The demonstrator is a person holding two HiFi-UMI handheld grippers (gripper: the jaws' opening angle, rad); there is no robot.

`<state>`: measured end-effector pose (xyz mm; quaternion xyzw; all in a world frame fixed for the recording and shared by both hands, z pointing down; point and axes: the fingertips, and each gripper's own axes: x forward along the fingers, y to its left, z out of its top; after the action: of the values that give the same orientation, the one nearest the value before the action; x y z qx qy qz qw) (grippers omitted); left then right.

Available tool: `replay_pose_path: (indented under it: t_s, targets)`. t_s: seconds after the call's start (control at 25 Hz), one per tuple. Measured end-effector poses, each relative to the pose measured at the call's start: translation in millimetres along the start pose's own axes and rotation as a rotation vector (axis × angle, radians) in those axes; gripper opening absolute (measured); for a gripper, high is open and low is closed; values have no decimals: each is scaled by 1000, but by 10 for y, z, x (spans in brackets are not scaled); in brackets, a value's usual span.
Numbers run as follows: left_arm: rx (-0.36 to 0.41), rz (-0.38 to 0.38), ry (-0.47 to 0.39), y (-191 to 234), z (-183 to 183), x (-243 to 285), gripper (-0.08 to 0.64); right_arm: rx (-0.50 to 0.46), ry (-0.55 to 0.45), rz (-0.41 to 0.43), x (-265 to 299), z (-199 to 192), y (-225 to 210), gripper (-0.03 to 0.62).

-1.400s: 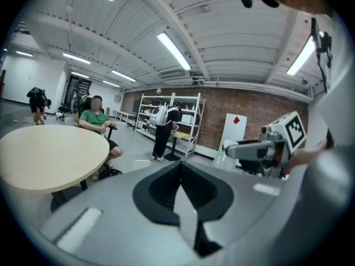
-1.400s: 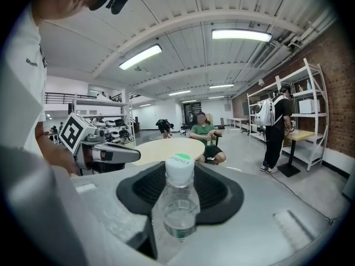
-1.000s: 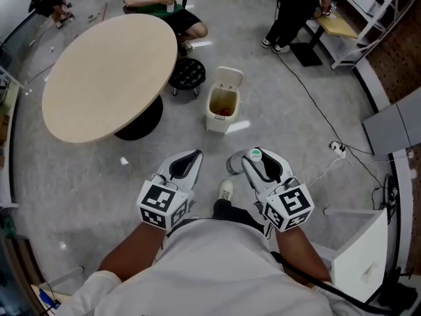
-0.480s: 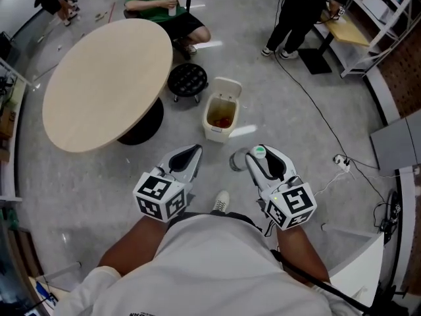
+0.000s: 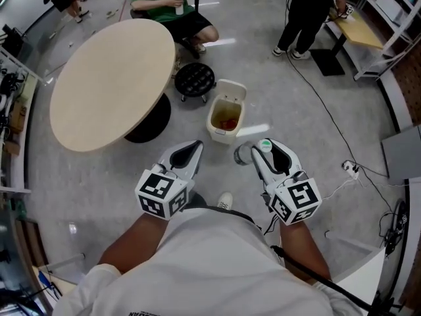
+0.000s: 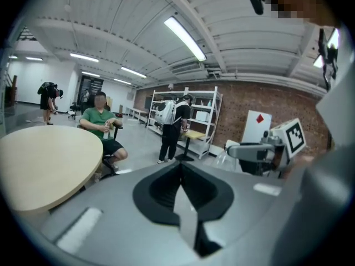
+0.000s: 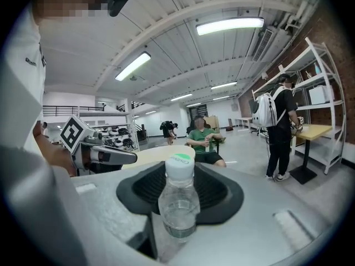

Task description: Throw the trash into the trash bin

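Carrying stage: we judge the trash is in hand and on its way, with the bin not yet reached.
Right hand-held gripper (image 5: 258,154): pinching the clear plastic bottle (image 7: 178,204) about its body.
Left hand-held gripper (image 5: 187,155): jaws pressed together, nothing between them.
Bottle's place: in the air over the floor (image 5: 316,110), near the trash bin (image 5: 220,133) but short of it.
Bottle's pointing: long axis roughly upright, across the jaws, with the green-topped cap (image 7: 180,162) uppermost.
Next move: we think it calls for bringing the bottle over the bin's open mouth, then spreading the jaws.
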<state>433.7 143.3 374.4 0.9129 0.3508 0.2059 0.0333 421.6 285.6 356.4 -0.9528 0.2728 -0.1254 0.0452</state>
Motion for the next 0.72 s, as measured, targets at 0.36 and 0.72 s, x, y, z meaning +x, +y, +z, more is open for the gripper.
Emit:
replay_pose_path:
  t_s: [0.36,0.72]
  targets:
    - [-13,23,15,174,27,172,8,10,26,16,188,-96,-142,156]
    - [25,-23,22,298,133,472,8,-5,52,-9,427,-75,-295,156]
